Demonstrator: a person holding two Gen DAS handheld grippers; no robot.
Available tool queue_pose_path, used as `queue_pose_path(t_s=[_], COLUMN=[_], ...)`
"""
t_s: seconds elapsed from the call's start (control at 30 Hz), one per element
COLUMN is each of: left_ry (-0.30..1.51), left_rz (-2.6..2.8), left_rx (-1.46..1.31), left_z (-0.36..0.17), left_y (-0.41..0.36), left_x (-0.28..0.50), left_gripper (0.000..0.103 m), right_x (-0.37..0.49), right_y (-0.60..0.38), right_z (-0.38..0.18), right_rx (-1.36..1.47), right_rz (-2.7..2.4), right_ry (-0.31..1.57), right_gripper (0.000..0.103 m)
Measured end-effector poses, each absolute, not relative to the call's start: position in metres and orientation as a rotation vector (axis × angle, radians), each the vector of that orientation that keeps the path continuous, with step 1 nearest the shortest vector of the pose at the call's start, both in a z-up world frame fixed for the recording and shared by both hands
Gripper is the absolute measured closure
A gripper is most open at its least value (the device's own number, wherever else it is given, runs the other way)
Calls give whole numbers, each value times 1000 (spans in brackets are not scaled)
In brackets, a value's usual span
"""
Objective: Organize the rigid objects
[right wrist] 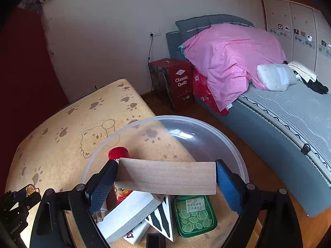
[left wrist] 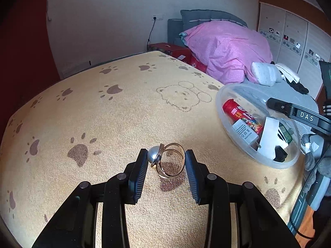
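A gold ring with a pearl [left wrist: 167, 160] stands on the paw-print table cover [left wrist: 103, 124]. My left gripper [left wrist: 166, 157] brackets it, the pearl against the left pad, the right pad just beside the band. My right gripper [right wrist: 166, 176] is shut on a wooden block [right wrist: 166, 175] and holds it over the clear plastic bowl [right wrist: 206, 128]. The bowl [left wrist: 224, 91] holds a red candy tube [left wrist: 240, 113], a white charger [left wrist: 244, 132], a white block [right wrist: 128, 212], a green tin [right wrist: 194, 215] and a striped card [right wrist: 163, 217].
The bowl stands at the table's right edge. Beyond lie a bed with a pink quilt [right wrist: 231, 62], a red box [right wrist: 178, 82] and a wooden floor. The left gripper shows at the lower left of the right wrist view [right wrist: 18, 202].
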State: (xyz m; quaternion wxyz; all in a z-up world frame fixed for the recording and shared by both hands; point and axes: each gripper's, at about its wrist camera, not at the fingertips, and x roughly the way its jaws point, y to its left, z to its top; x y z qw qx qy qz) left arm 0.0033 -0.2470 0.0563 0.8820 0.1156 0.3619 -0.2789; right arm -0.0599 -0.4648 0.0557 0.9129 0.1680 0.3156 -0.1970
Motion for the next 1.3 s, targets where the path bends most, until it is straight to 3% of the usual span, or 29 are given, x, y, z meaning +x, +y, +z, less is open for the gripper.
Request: queue_pose_path(t_s=[1.3], left_ry=[673], left_rz=[-785], left_rx=[367], left_z=[73], left_y=[-370], left_x=[-22], left_gripper=[65], right_x=[-111], right_y=[-509], right_z=[44], right_rx=[416], right_rz=[-473], right_ry=[603], right_gripper=[8])
